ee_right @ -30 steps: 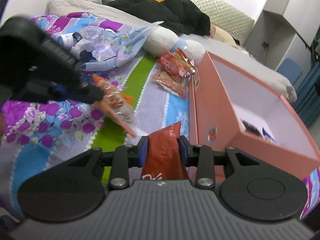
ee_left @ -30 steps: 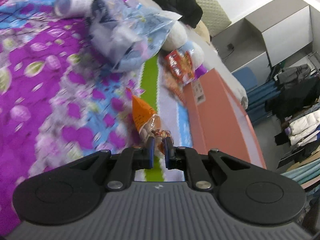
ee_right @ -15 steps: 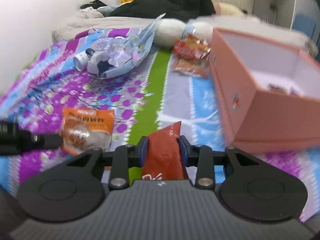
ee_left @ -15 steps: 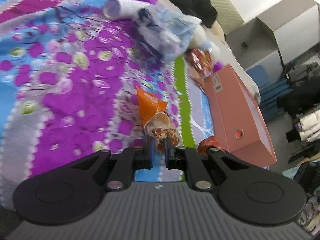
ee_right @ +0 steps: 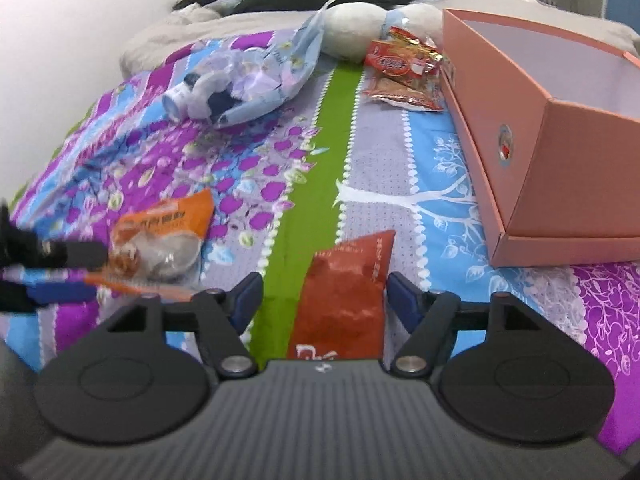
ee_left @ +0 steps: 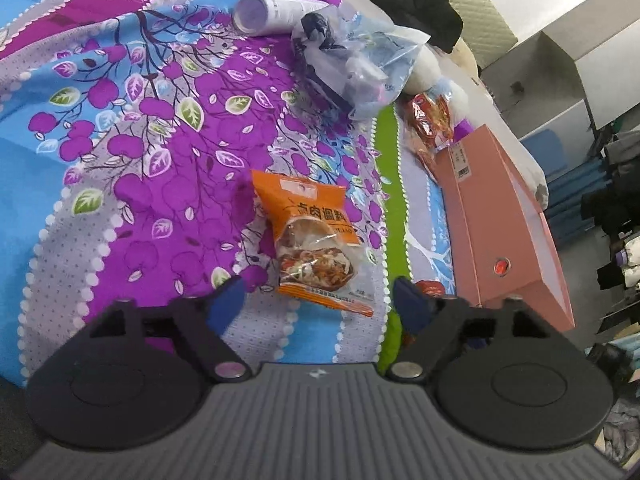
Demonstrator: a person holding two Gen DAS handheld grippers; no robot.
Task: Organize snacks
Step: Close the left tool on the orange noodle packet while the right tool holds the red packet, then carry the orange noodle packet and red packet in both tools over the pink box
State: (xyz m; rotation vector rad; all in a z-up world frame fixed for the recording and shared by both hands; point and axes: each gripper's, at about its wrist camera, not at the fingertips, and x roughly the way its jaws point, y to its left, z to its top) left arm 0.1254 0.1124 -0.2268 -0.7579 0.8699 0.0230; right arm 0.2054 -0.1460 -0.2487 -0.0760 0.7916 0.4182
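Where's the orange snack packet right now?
The orange snack packet lies flat on the floral bedspread, just ahead of the opening left gripper, left of the green stripe.

Bright, even indoor light, soft shadows; fisheye bending at edges, right view's left side motion-blurred

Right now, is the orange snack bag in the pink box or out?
Out. The orange snack bag lies flat on the bedspread, apart from the pink box.

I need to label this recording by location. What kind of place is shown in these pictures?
Most likely a bedroom. The snacks lie on a bed covered with a patterned purple and blue bedspread, a quilted headboard stands behind it, and clothes hang on a rack at the side.
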